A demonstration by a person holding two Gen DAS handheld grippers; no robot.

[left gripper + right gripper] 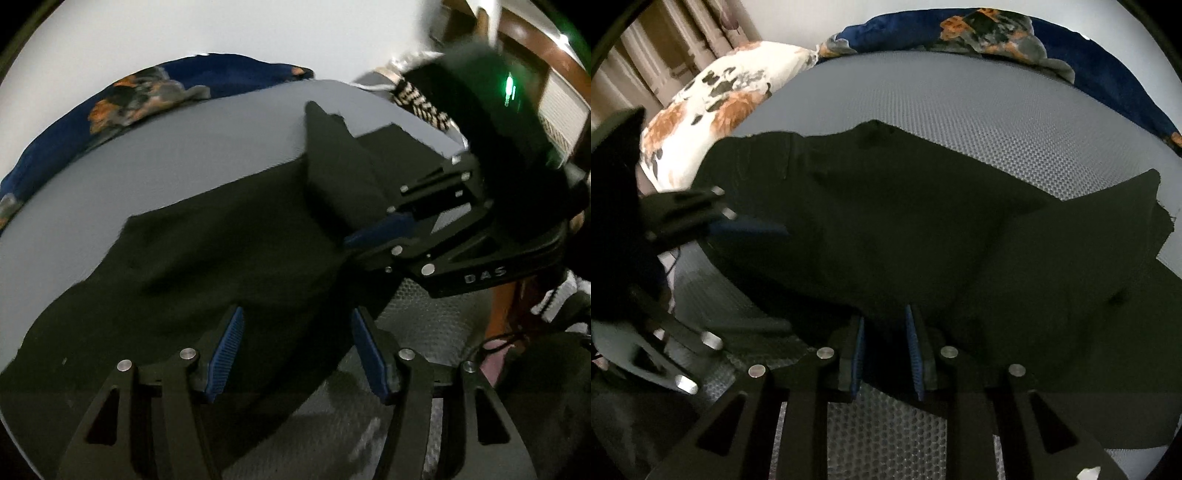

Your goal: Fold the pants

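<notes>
Black pants [207, 258] [905, 221] lie spread across the grey mesh mattress [192, 147] [979, 110]. One leg runs out to a hem corner [1152, 184] at the right of the right wrist view. My left gripper [299, 350] hovers open over the pants' near edge, with nothing between its blue pads [229, 354]. In the right wrist view it appears blurred at the left, one of its fingers [753, 227] over the waist end. My right gripper [886, 354] [373, 225] points down at the pants' near edge. Its pads stand a narrow gap apart, with dark cloth showing in the gap but not pinched.
A dark blue flowered blanket [147, 92] [1015, 33] is bunched along the mattress's far side. A white flowered pillow [713, 103] lies at the far left, with curtains [665, 40] behind it. A striped sleeve [421, 103] shows behind the right gripper, by a wooden frame [535, 48].
</notes>
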